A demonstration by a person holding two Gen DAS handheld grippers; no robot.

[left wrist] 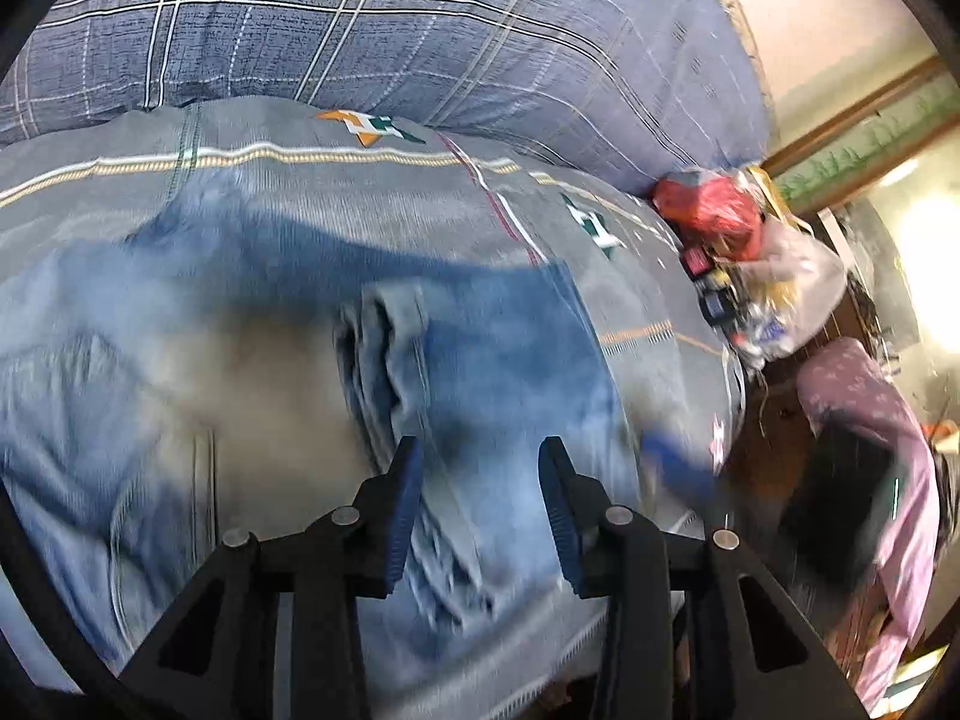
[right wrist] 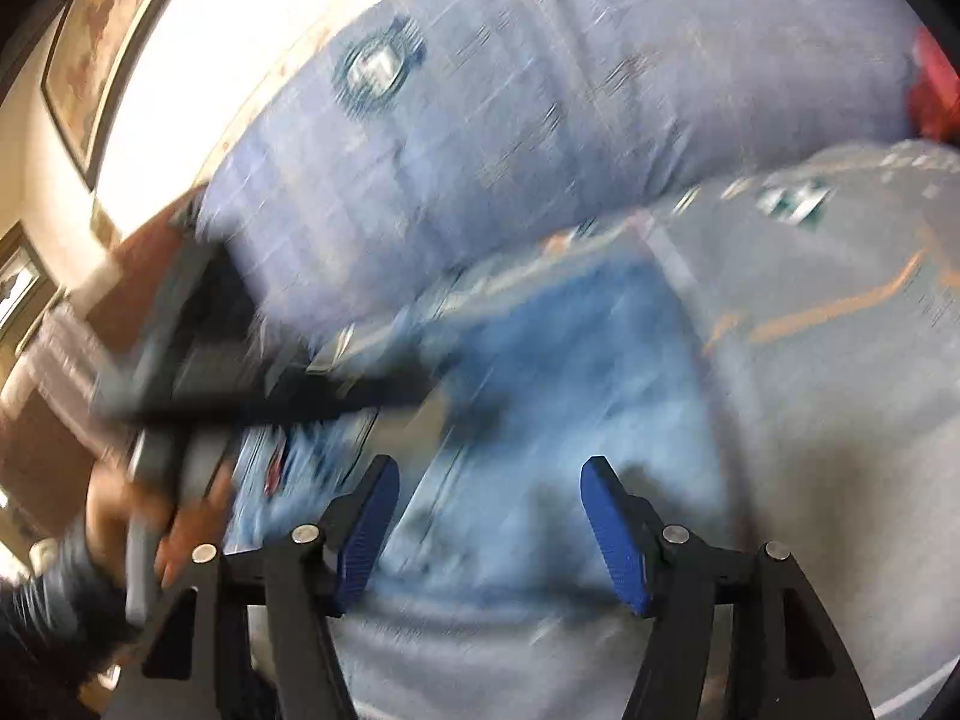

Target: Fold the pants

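Observation:
Light blue jeans (left wrist: 240,360) lie spread on a grey patterned bedspread (left wrist: 300,180), with a bunched fold (left wrist: 384,348) near the middle. My left gripper (left wrist: 480,456) is open and empty just above the denim, jaws apart over the fold's near end. In the blurred right wrist view, the jeans (right wrist: 540,372) lie ahead, and my right gripper (right wrist: 486,480) is open and empty above them. The left gripper's dark body and the hand holding it (right wrist: 180,396) show at the left of that view.
A large blue plaid pillow (left wrist: 420,30) lies behind the bedspread; it also shows in the right wrist view (right wrist: 540,90). A red bag and clutter (left wrist: 720,210) sit at the bed's right edge. Pink cloth (left wrist: 870,420) lies beyond the edge on the right.

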